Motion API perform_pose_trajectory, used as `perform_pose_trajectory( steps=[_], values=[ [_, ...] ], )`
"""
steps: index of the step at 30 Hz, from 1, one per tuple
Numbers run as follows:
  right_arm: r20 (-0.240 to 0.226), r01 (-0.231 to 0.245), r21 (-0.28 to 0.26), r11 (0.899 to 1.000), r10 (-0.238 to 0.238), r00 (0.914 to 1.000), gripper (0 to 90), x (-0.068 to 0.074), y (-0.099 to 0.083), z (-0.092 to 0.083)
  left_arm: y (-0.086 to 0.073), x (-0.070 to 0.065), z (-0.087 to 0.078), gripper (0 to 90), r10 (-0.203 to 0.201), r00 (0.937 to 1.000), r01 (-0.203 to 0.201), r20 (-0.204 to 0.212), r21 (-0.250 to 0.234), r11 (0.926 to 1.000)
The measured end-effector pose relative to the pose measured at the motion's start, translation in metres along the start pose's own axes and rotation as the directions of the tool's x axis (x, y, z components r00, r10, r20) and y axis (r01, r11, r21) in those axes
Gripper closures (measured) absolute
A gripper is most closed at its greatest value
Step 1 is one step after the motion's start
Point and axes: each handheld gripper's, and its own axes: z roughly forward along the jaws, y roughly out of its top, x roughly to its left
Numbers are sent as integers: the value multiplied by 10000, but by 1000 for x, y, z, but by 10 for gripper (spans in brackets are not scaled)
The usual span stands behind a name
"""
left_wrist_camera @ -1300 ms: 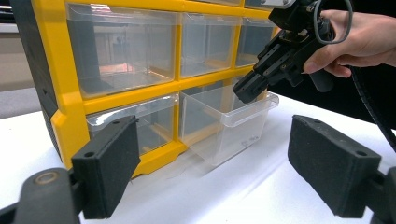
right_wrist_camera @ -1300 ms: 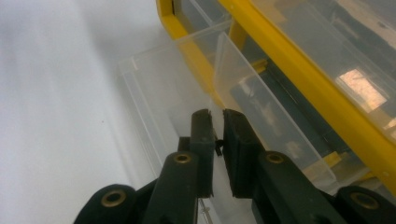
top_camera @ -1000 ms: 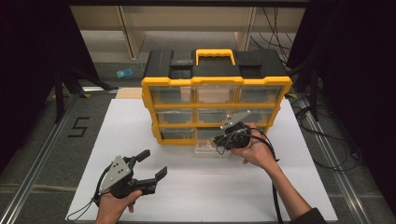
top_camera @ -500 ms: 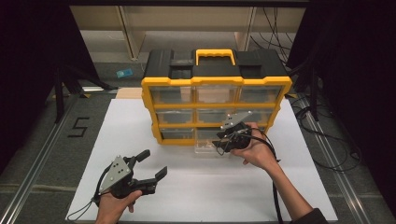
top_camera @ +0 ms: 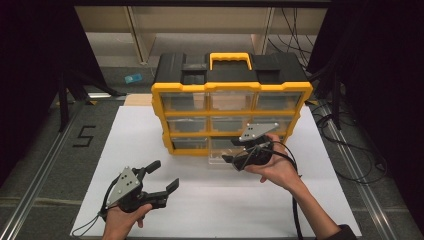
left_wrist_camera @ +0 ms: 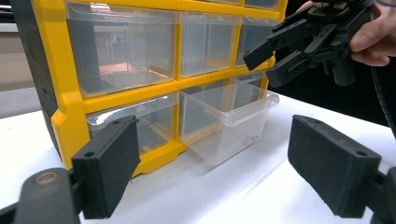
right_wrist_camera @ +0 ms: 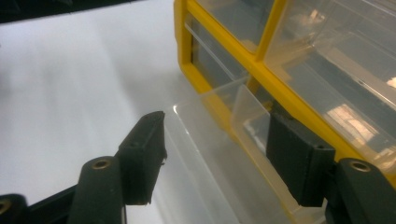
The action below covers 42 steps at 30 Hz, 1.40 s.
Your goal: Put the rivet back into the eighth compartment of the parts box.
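R gripper point(top_camera: 234, 151) fingers just opening, off pulled-out clear drawer point(left_wrist_camera: 229, 119), L gripper point(top_camera: 161, 176) fingers released

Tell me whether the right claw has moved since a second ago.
Yes. The right claw has drawn slightly back from the yellow organizer toward the person, its jaws just opening, free of the pulled-out drawer.

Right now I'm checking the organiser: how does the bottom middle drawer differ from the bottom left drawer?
The bottom middle drawer is pulled out past the yellow frame; the bottom left drawer sits pushed in. The middle one's top is open to view; the left one's is covered by the frame. The right gripper hovers, open, above the middle one; nothing is near the left one. Both are clear plastic.
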Motion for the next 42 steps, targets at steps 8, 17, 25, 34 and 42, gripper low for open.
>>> perform_pose_trajectory(
  steps=[8,17,25,34,42],
  values=[
    [20,-40,-376,9993,41,10000,368,6,-2,1,0,1,0,167,-33,10000,33,14,-16,10000],
    [70,-249,-963,9950,257,9996,341,13,-6,-2,0,0,0,167,-23,10000,23,47,-47,10000],
    [-72,-455,-1255,9911,450,9990,329,17,-9,-5,0,1,0,168,-37,10000,37,41,-43,10000],
    [-94,-405,-1669,9851,395,9992,316,22,-16,-11,0,0,0,168,-11,10000,11,36,10,10000],
    [-81,-605,-1961,9787,601,9982,289,23,-24,-15,0,0,0,167,5,10000,-5,73,18,10000]
  ],
)
